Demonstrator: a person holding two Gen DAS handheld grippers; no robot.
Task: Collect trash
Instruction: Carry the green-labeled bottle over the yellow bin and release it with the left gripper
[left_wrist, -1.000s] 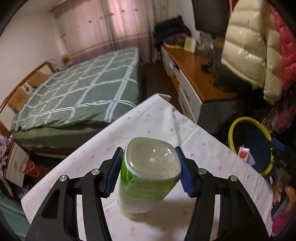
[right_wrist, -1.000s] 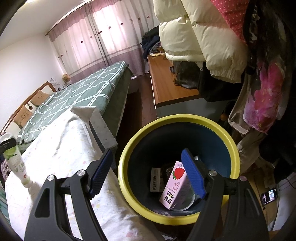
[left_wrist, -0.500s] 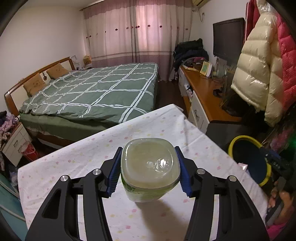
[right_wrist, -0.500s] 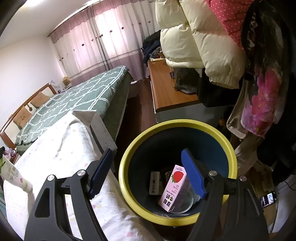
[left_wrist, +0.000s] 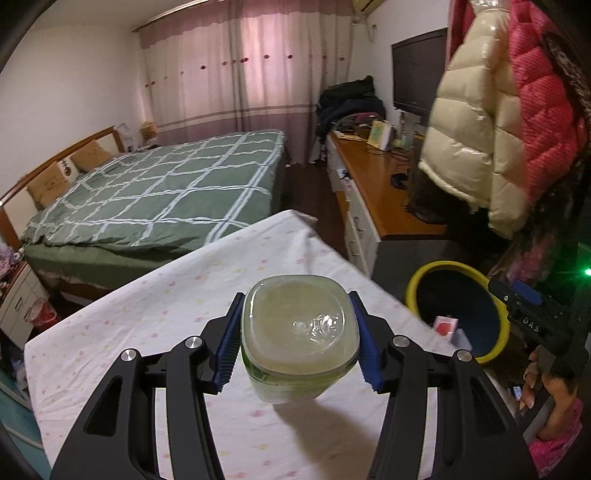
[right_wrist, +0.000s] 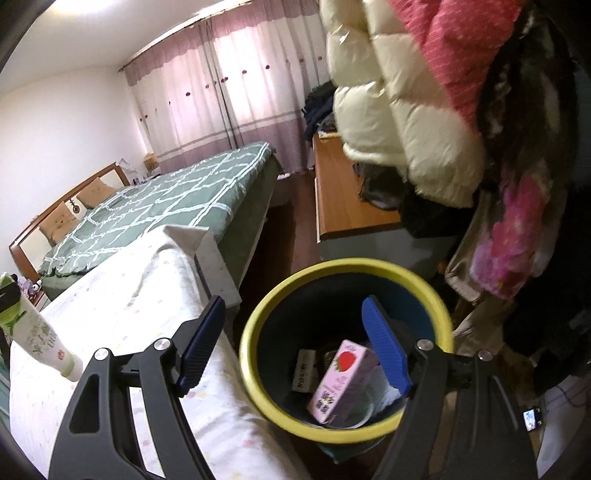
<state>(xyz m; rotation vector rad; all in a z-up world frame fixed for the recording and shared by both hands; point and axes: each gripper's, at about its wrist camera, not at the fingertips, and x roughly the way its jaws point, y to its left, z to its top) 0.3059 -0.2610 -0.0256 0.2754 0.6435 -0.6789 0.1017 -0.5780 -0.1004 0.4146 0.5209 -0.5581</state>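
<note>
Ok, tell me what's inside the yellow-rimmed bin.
Inside the bin lies a pink strawberry milk carton, tilted, with a small white box beside it and something clear under the carton. The right gripper's finger covers part of the inside; the bottom is too dark to tell.

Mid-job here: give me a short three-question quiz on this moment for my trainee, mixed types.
1. True or false: the left tongs are shut on the green bottle.
2. Which already lies in the yellow-rimmed bin? A) a pink strawberry milk carton B) a banana peel C) a glass jar
3. Fill in: the right tongs are ____ and hold nothing.

Key:
1. True; the blue pads press both its sides.
2. A, the pink carton.
3. open
</note>
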